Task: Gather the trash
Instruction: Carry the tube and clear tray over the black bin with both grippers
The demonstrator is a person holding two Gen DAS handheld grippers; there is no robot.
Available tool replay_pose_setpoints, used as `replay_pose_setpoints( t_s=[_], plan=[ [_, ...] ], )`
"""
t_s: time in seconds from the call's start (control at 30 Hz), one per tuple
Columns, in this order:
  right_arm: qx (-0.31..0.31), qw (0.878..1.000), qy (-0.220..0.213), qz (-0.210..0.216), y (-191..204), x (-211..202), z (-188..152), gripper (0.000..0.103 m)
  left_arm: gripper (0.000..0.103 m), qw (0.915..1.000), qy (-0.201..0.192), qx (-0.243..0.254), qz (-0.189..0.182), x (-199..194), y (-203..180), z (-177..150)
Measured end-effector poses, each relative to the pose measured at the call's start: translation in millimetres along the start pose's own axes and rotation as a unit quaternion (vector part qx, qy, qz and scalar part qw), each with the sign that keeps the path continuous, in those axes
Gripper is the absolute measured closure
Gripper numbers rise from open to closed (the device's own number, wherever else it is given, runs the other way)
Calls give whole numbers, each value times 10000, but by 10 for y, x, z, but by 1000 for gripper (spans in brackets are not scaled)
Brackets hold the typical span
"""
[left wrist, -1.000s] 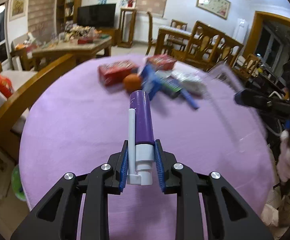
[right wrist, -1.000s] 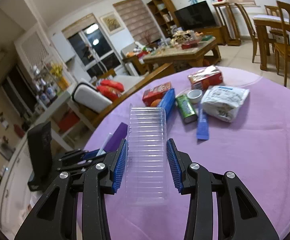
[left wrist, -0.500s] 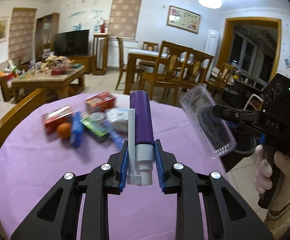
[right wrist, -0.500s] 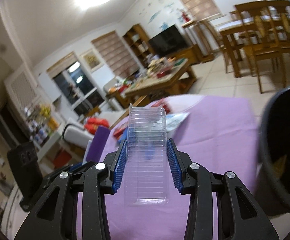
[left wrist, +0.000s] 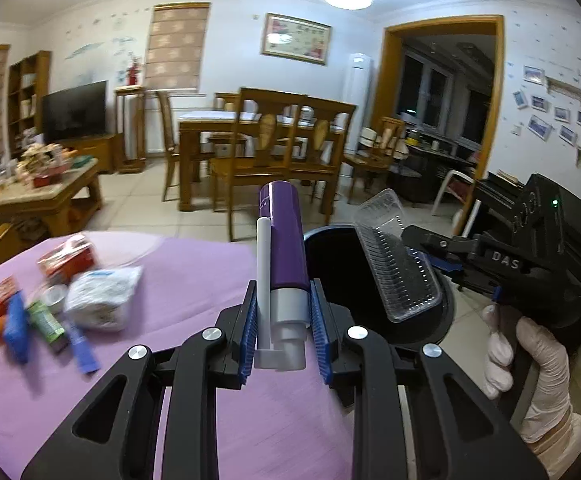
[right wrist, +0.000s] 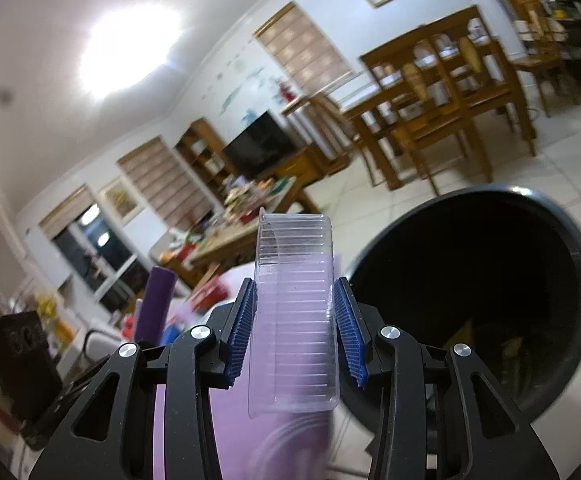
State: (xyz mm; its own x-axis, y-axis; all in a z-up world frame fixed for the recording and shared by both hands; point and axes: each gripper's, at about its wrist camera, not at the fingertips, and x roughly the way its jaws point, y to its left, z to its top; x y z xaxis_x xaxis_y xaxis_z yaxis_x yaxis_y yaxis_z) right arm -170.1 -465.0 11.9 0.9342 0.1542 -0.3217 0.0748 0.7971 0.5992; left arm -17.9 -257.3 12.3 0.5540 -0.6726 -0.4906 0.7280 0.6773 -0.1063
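While the purple table [left wrist: 194, 280] is sitting beside the black bin [right wrist: 490, 280], the right gripper [right wrist: 294, 332] is clamping a clear tray [right wrist: 294, 320] (over the bin's rim), and the left gripper [left wrist: 282, 328] is clamping a purple tube [left wrist: 284, 240].

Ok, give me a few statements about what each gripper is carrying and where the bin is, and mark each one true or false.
1. The left gripper is clamped on a purple tube. True.
2. The right gripper is empty. False: it holds a clear plastic tray.
3. The black bin sits on the purple table. False: it stands beside the table's edge, over the tiled floor.
4. Packets and wrappers lie on the table. True.
5. The hand on the right gripper is bare. False: it wears a pale glove.
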Motion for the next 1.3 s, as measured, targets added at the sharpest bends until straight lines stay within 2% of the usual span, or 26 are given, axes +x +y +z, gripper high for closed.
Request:
replay_pose_setpoints(
  t_s=[0.33, 0.6, 1.07, 1.3],
  plan=[
    [533, 9967, -389, -466, -875, -337, 101, 63, 78, 9981, 274, 318, -444, 556, -489, 85],
    [784, 9944, -376, -599, -1266, -314, 74, 62, 78, 9948, 703, 317, -661, 1007, -660, 43],
    [945, 9927, -235, -714, -1265, -66, 59, 62, 78, 9895, 1181, 368, -744, 1378, -754, -29],
    [1024, 9918, -238, -721, -1303, -81, 62, 60, 77, 9890, 1249, 441, -654, 1412, -820, -44]
  ],
)
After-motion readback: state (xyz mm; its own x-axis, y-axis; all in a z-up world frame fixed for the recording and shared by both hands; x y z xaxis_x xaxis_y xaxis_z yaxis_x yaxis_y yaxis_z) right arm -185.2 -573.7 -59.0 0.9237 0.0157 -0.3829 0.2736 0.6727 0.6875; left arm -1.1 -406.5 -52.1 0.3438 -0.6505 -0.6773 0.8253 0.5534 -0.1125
